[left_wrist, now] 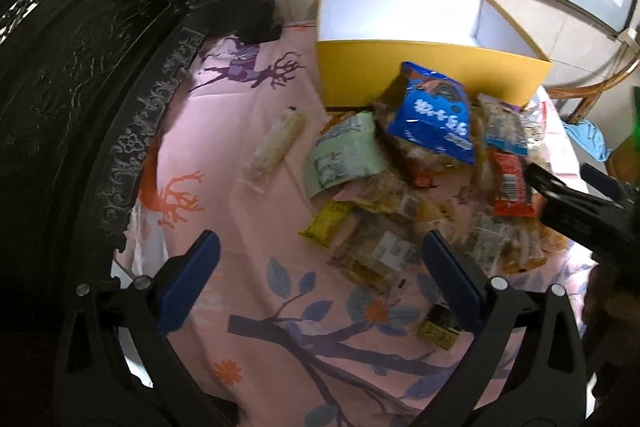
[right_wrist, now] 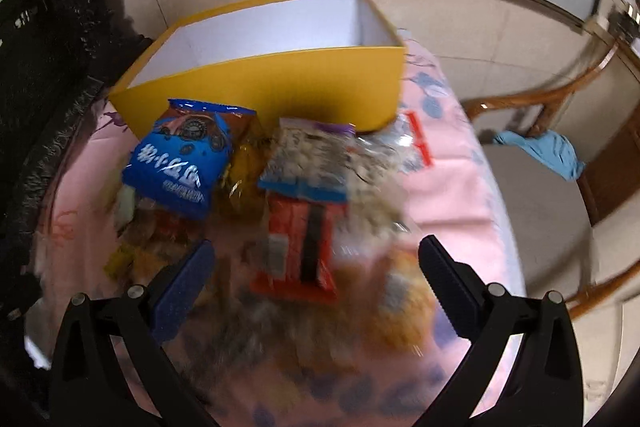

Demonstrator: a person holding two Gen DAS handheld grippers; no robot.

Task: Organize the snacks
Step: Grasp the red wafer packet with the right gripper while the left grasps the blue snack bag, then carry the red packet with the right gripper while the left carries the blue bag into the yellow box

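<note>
Hovering over the pink printed tablecloth (left_wrist: 224,147) with the left gripper (left_wrist: 320,281), jaws spread wide, nothing between the blue pads (left_wrist: 188,287). Showing bare cloth from 9 to 11 o'clock in the left wrist view, bounded at 9 o'clock by the dark carved furniture edge (left_wrist: 132,163). Lying alone in that open stretch, a pale long packet (left_wrist: 276,143), tilted, apart from the rest. Sitting at 12 o'clock, the yellow box (left_wrist: 400,75), open-topped, white inside, nothing seen within. Leaning against its front wall, the blue snack bag (left_wrist: 434,115), crowning the pile of snacks (left_wrist: 384,203) spreading from 1 to 4 o'clock. Resting beside it, a green packet (left_wrist: 344,155) and a red packet (left_wrist: 512,183). Lying by itself near the left gripper's right pad, a small yellow-and-black packet (left_wrist: 438,327).

Entering at 3 o'clock, the right gripper (left_wrist: 560,183), over the pile's right edge. Hanging, in its own view, right gripper (right_wrist: 316,261) wide open above the red packet (right_wrist: 298,247), empty; too blurred to tell whether touching. Running at 3 o'clock, the cloth's far edge, then a wooden chair (right_wrist: 560,99) holding a blue cloth (right_wrist: 548,151).
</note>
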